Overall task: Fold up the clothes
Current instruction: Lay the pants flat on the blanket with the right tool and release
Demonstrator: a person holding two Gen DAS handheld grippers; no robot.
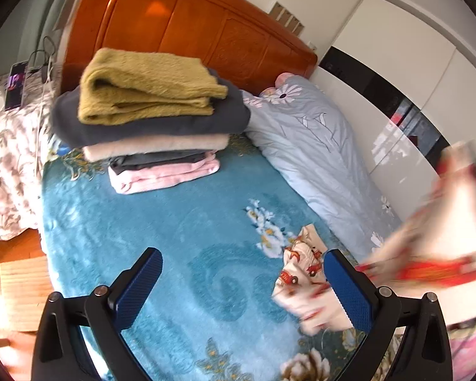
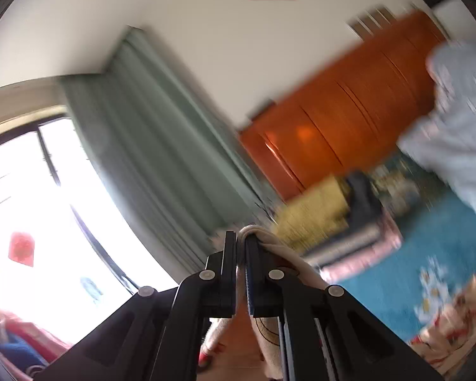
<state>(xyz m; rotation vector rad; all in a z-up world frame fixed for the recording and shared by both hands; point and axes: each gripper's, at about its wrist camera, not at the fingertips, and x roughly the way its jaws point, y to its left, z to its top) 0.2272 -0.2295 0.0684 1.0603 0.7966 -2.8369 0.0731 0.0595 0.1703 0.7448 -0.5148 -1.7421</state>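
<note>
Left wrist view looks down on a bed covered by a teal plush blanket with flower patterns (image 1: 181,222). The left hand-held gripper (image 1: 242,285) hovers over it with its blue ribbed fingers (image 1: 139,285) spread wide apart and nothing between them. A cream child's garment printed with red fire trucks (image 1: 304,270) lies partly on the blanket just beside the right finger, and its blurred upper part rises toward the right edge of the view, lifted off the bed. Further back stands a stack of folded clothes (image 1: 155,127): an olive-yellow fuzzy piece on top, then dark grey, beige, grey and pink layers. A light blue quilt with daisy prints (image 1: 317,146) runs along the right side of the bed, close to the stack and to the garment. Behind rises an orange wooden headboard (image 1: 206,31); white and black wardrobe doors (image 1: 396,73) fill the right. A floral grey cloth (image 1: 9,165) carrying a phone and cables lies to the left.

Right wrist view is motion-blurred. The right hand-held gripper (image 2: 241,241) is clamped together on a cream fabric edge of the garment (image 2: 279,247), which drapes over the right finger and hangs below. A green curtain (image 2: 161,139) and a bright window (image 2: 47,209) lie ahead; the headboard, stack and blanket show at the right.
</note>
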